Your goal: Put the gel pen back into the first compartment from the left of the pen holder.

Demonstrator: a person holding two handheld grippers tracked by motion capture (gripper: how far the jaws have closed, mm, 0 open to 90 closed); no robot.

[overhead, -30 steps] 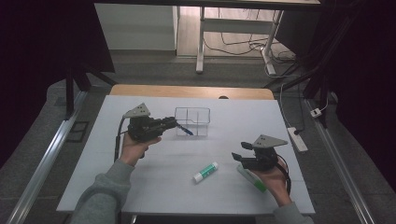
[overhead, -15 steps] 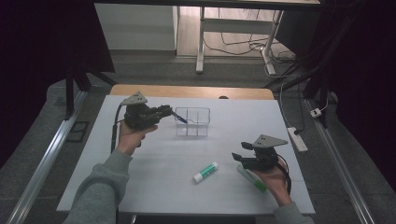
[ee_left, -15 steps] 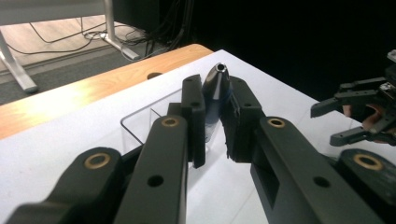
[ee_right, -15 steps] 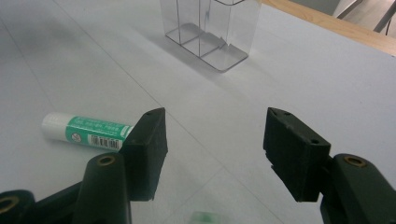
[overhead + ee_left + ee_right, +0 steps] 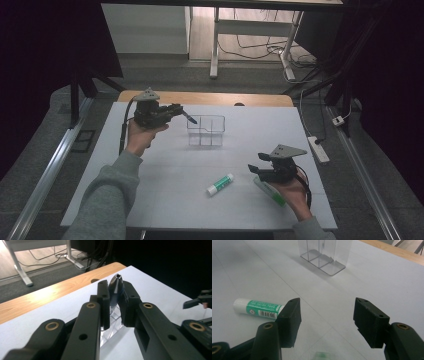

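A white table (image 5: 165,200) has a strip of bare wood (image 5: 210,98) along its far edge. A white glue stick (image 5: 220,184) with a green label lies flat on the table near the front, right of middle. A green and white tube (image 5: 269,191) lies to its right, apart from it. Off the table's right side, a white power strip (image 5: 318,149) lies on the grey floor. Beyond the table stand white desk legs (image 5: 215,45), with dark cables (image 5: 260,45) on the floor.
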